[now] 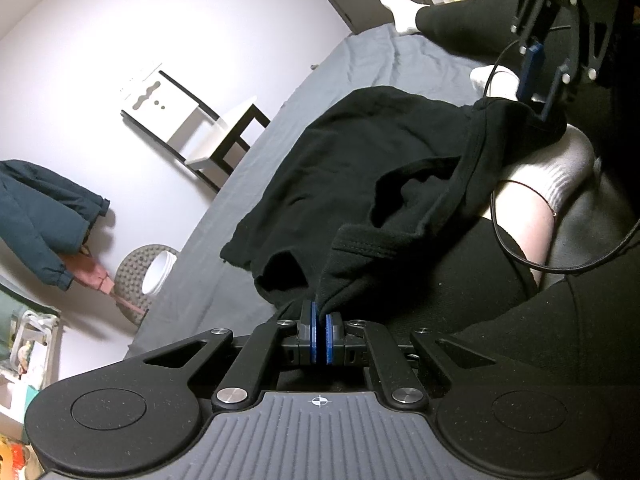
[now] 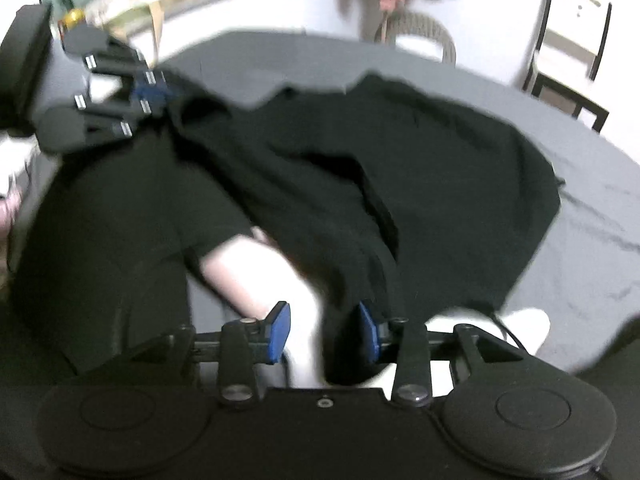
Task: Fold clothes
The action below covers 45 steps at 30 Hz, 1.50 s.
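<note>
A black garment lies crumpled on a grey bed sheet and partly over a person's lap. My left gripper is shut on a hem of it near the lap. The right wrist view is blurred and shows the left gripper at the upper left, holding the black garment. My right gripper is open, with a fold of the cloth and a white sock between its spread blue pads. The right gripper also appears at the garment's far corner.
A person sits on the bed, with legs in black leggings and white socks. A cable loops over the knee. A white and black chair, a hanging dark jacket and a grey basket stand by the wall.
</note>
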Available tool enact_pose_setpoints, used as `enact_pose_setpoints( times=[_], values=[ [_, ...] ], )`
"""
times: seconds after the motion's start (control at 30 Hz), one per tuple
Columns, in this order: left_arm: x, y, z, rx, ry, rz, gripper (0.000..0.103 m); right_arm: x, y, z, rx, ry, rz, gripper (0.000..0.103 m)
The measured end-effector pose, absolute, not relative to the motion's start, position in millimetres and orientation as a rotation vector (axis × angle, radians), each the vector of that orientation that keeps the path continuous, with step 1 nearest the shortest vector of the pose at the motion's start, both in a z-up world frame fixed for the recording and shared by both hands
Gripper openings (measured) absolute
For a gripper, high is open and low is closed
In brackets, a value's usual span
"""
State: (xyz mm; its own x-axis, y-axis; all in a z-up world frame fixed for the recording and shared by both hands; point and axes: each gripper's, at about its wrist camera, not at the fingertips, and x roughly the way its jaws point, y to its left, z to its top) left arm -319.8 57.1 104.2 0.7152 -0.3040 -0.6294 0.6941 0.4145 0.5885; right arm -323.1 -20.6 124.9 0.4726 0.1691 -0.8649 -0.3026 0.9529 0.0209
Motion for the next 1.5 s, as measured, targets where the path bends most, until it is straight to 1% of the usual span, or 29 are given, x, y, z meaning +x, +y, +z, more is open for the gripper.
enact_pose_setpoints(
  times=[0.13,0.2,0.3,0.43,0.57,0.83,0.87,0.9,0.97,1.0,1.1,1.2,1.37,1.5],
  values=[
    [-319.7,58.1,103.3,0.946,0.468,-0.656,0.004,-325.9,-33.5,126.6,-0.163,1.063,0.247,0.036],
    [-319.7,58.0,102.6,0.944,0.470,-0.654,0.004,-327.2,-39.9,127.6,-0.173,1.073,0.226,0.034],
    [-319.5,56.2,103.0,0.944,0.474,-0.653,0.004,-329.7,-26.9,133.0,-0.167,1.038,0.318,0.034],
    [-319.7,55.5,104.1,0.956,0.479,-0.658,0.004,-327.0,-12.3,129.2,-0.206,1.014,0.314,0.034],
    [-319.4,53.8,104.9,0.963,0.482,-0.656,0.004,-323.3,-4.5,123.9,-0.225,0.997,0.275,0.029],
    [-319.5,51.6,105.1,0.968,0.488,-0.654,0.004,-316.4,1.6,113.8,-0.254,0.941,0.220,0.029],
    [-319.7,51.4,104.9,0.970,0.488,-0.653,0.004,-315.5,2.6,112.2,-0.260,0.935,0.213,0.024],
    [-319.9,51.2,104.7,0.971,0.487,-0.651,0.004,-314.5,3.6,110.6,-0.266,0.929,0.207,0.015],
    [-320.8,51.1,104.6,0.971,0.485,-0.647,0.004,-317.2,6.1,110.9,-0.319,0.911,0.200,0.008],
    [-321.5,51.6,104.4,0.973,0.481,-0.645,0.004,-318.7,7.4,111.1,-0.346,0.901,0.197,0.008],
    [-322.8,51.3,104.3,0.973,0.468,-0.629,0.004,-322.0,3.1,119.1,-0.417,0.835,0.155,0.006],
    [-325.3,48.9,105.1,0.996,0.406,-0.574,0.004,-325.3,-1.3,127.3,-0.487,0.767,0.112,0.006],
    [-330.4,40.2,119.1,1.105,0.205,-0.453,0.004,-317.1,-7.4,164.4,-0.618,0.525,0.007,0.006],
    [-322.8,35.1,156.7,1.110,0.028,-0.288,0.004,-304.3,-13.2,206.9,-0.660,0.283,-0.093,0.006]
  ],
)
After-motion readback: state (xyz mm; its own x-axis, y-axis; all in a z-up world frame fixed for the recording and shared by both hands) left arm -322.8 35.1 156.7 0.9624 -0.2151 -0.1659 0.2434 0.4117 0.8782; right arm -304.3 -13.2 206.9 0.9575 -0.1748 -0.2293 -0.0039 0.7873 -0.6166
